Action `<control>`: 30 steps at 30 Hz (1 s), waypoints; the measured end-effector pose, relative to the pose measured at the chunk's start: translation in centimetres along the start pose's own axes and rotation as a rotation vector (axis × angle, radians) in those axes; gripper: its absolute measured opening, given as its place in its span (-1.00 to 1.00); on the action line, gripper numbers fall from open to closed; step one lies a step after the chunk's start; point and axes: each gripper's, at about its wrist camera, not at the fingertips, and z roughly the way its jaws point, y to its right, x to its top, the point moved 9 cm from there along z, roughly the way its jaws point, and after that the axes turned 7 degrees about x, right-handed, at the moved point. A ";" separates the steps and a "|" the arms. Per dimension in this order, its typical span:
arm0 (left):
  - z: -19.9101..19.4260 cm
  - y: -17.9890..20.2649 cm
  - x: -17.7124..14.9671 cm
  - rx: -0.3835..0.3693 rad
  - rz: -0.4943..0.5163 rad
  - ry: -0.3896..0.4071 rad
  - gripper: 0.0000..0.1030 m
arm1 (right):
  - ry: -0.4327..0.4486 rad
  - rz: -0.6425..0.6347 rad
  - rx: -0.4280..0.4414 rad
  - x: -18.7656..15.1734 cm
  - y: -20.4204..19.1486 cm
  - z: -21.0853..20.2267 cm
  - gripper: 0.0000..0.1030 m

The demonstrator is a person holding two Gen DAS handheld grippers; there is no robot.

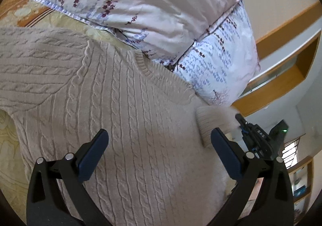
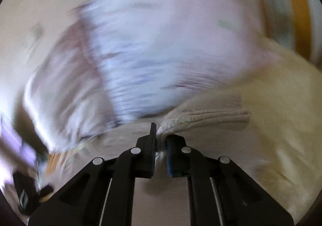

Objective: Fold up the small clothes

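A beige cable-knit sweater [image 1: 120, 105] lies spread on the bed and fills most of the left wrist view, with its neckline toward the pillow. My left gripper [image 1: 159, 133] hovers open over the sweater's body, nothing between its fingers. At the right, a ribbed sleeve cuff [image 1: 209, 123] is lifted and folded over the body. My right gripper [image 1: 251, 135] holds it from the right edge. In the blurred right wrist view, the right gripper [image 2: 161, 139] is shut on the beige knit [image 2: 211, 117], with fabric pinched between the pads.
A floral pillow or quilt [image 1: 161, 14] lies just beyond the sweater's neckline and appears blurred [image 2: 161, 44] in the right wrist view. Yellow patterned bedding [image 1: 10, 145] shows at the left. Wooden shelving [image 1: 281, 77] stands at the right against the wall.
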 end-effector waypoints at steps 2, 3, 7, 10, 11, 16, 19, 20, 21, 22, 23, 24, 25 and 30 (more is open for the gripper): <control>0.0 -0.1 0.1 -0.017 -0.016 0.000 0.96 | -0.142 -0.104 0.112 -2.8 -5.0 3.0 -0.77; 0.1 -0.1 0.1 -0.022 -0.020 -0.005 0.96 | -0.215 -0.136 0.156 -4.4 -6.7 4.3 -0.70; 0.9 -0.2 -0.3 -0.026 -0.042 -0.032 0.95 | -0.381 -0.168 0.234 -9.8 -9.2 6.7 -0.21; 1.5 0.0 -0.7 -0.035 -0.049 -0.056 0.87 | -0.365 -0.015 0.245 -9.8 -6.4 5.4 -0.11; 1.7 0.1 -0.7 -0.037 -0.052 -0.063 0.84 | -0.350 0.083 0.249 -9.4 -4.5 4.6 -0.11; 3.2 0.0 -0.8 -0.047 -0.119 -0.118 0.54 | -0.239 0.519 0.249 -8.8 4.9 0.9 -0.11; 4.5 -0.3 -0.8 -0.025 -0.162 -0.150 0.47 | -0.160 0.703 0.217 -8.8 9.5 -0.3 -0.12; 4.8 -0.5 -0.8 -0.016 -0.171 -0.155 0.47 | -0.127 0.746 0.240 -8.4 10.4 -0.8 -0.15; 5.0 -0.5 -0.6 -0.008 -0.175 -0.155 0.45 | -0.093 0.783 0.244 -8.1 11.2 -1.5 -0.15; 5.2 -0.5 -0.4 -0.003 -0.178 -0.147 0.42 | -0.064 0.793 0.210 -7.7 12.1 -2.0 -0.14; 5.3 -0.5 -0.2 0.003 -0.180 -0.145 0.40 | -0.033 0.792 0.189 -7.3 12.8 -2.4 -0.14; 5.6 -0.4 0.1 0.007 -0.182 -0.142 0.35 | 0.000 0.789 0.162 -6.8 13.7 -2.7 -0.14; 5.9 -0.5 0.4 0.011 -0.183 -0.139 0.27 | 0.023 0.792 0.138 -6.6 14.3 -3.1 -0.14; 7.3 -0.6 1.3 0.039 -0.179 -0.139 -0.06 | 0.064 0.777 0.094 -6.0 15.0 -2.8 -0.26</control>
